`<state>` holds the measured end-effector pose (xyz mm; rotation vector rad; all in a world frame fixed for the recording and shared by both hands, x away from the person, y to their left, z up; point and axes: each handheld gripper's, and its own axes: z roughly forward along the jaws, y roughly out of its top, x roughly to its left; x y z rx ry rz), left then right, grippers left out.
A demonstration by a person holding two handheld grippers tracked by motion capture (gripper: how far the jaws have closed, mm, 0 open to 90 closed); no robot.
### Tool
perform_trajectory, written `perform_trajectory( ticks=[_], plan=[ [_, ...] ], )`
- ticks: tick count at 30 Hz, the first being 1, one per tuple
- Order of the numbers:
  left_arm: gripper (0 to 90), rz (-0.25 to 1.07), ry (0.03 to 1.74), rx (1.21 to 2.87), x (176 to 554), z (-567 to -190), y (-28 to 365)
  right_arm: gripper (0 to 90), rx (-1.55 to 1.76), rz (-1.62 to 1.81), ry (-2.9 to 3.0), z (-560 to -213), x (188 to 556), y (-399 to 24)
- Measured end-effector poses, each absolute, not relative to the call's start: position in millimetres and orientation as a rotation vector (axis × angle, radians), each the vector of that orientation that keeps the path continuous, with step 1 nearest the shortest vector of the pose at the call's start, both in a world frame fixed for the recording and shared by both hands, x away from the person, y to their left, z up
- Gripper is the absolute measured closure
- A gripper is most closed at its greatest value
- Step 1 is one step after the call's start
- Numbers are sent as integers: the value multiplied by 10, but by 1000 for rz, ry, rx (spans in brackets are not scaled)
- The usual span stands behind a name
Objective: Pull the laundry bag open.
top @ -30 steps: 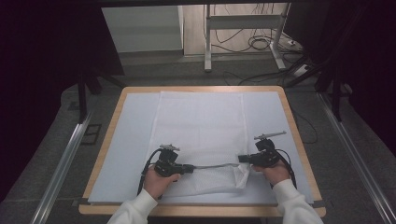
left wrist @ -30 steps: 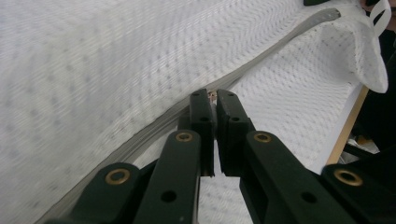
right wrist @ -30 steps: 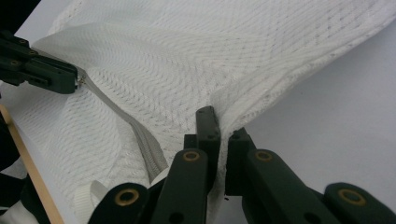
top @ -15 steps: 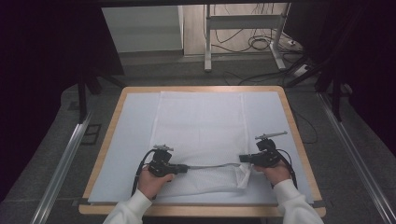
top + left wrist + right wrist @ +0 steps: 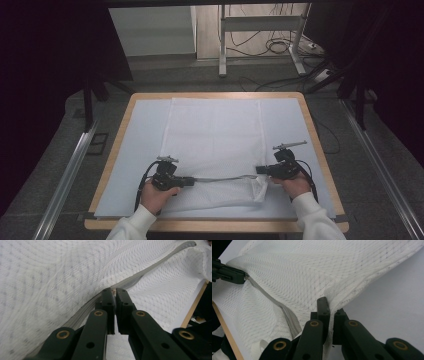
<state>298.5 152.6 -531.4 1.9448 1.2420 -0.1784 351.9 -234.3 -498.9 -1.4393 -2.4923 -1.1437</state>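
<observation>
Two hand-held grippers are at work on one white mesh laundry bag [image 5: 215,145], which lies flat on the pale-covered desk [image 5: 135,150], its long axis running from the lower middle of the high view toward the top. Along its near end runs the grey zipper [image 5: 220,178], lying crosswise between my hands — left to right in that frame.

My left hand-held gripper [image 5: 186,181] sits at the zipper's left end, jaws nearly closed on something small at the tape; in the left gripper view [image 5: 113,293] a bit of metal shows between the tips, likely the slider pull, though it is too small to be sure. From there the zipper stretches away toward the upper right of that view.

My right hand-held gripper [image 5: 260,170] is at the bag's lower right corner, jaws pinched narrow on a fold of mesh [image 5: 329,305] just beside the zipper's other end. In the right gripper view the zipper tape [image 5: 272,300] runs off to the upper left, where the other gripper's tip [image 5: 233,275] meets it.

My guess is the coming move follows that line — the left hand travelling along the zipper toward the right while the right anchors the corner.
</observation>
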Motion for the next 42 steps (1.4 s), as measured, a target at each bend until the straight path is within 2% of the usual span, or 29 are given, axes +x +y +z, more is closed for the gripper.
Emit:
perform_trajectory(
  ticks=[42],
  plan=[
    [867,-135,1296,1900,2873,-5301,1942,874,-1428,-1145,-2498,-4998,3521,-2327]
  ],
)
